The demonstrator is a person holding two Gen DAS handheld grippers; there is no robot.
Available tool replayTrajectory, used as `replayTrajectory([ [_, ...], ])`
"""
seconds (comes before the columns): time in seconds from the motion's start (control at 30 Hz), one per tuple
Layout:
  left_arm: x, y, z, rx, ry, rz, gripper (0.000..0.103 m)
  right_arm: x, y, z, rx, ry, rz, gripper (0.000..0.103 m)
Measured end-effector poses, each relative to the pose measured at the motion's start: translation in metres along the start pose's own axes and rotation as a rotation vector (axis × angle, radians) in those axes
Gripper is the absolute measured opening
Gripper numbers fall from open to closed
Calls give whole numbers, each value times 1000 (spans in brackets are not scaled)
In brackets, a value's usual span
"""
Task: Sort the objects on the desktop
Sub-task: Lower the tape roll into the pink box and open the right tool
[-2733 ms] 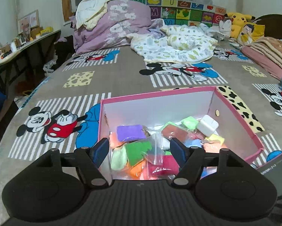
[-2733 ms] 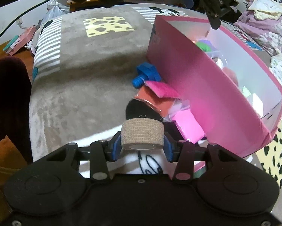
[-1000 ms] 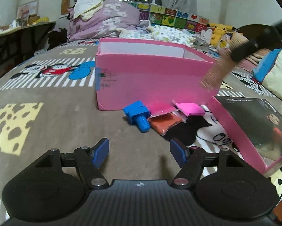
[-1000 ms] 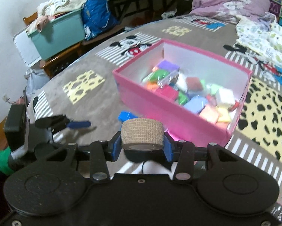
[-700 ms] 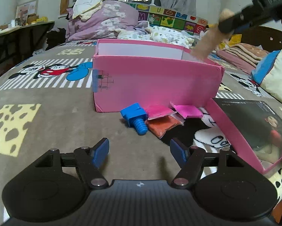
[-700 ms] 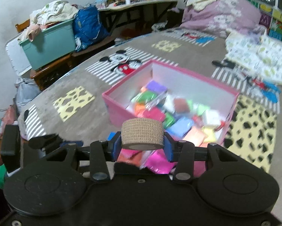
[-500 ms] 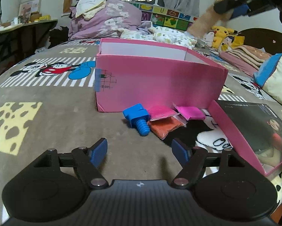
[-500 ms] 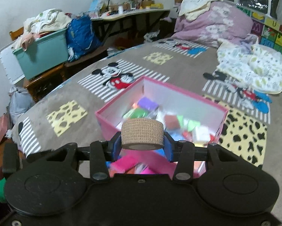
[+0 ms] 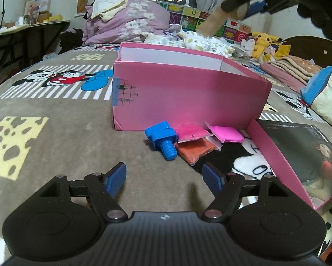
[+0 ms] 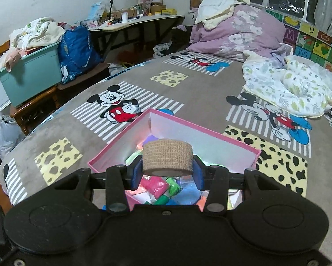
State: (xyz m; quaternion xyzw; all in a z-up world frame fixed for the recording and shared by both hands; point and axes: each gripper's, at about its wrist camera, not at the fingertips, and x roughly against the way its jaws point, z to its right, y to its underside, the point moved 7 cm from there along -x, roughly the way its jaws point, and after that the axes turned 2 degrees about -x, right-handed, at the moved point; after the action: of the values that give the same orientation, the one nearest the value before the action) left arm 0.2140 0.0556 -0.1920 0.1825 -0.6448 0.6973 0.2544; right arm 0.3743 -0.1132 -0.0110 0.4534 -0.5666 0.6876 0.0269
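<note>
My right gripper (image 10: 167, 173) is shut on a tan bandage roll (image 10: 167, 159) and holds it above the open pink box (image 10: 112, 153), which holds several coloured clay packets (image 10: 155, 185). The roll also shows high over the box in the left wrist view (image 9: 217, 20). My left gripper (image 9: 165, 178) is open and empty, low over the bedspread in front of the pink box (image 9: 188, 97). Ahead of it lie a blue toy bolt (image 9: 162, 140), an orange packet (image 9: 196, 150) and two pink packets (image 9: 191, 132), (image 9: 227, 134).
The box lid (image 9: 274, 155) lies to the right of the packets with a dark booklet inside. Bedding and a floral blanket (image 10: 288, 84) lie at the far end of the bed. A teal bin (image 10: 30, 75) and a desk (image 10: 132, 22) stand off the bed's left side.
My right gripper has carried the bandage roll up from beside the box to above it. My left gripper has drawn back from over the box and dropped low in front of it, still open.
</note>
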Motion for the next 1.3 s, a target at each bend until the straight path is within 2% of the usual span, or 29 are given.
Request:
replayTrajectory([
  [0.47,-13,-3,5,33,25,-11,75,-51,8,29,-13,49,-32,45],
  [0.77,-22,-3,4,55,38,-18,75,-79,5,58,-58,121,-3,45],
  [1.13,-23,-3,-11,102,35,-24,75,-100,9,88,151,409,-52,45],
  [1.2,-24,-3,-13,109,32,-25,75,-111,11,85,201,432,-78,45],
  [1.3,-24,-3,-14,119,27,-26,75,-128,15,76,242,416,-121,45],
])
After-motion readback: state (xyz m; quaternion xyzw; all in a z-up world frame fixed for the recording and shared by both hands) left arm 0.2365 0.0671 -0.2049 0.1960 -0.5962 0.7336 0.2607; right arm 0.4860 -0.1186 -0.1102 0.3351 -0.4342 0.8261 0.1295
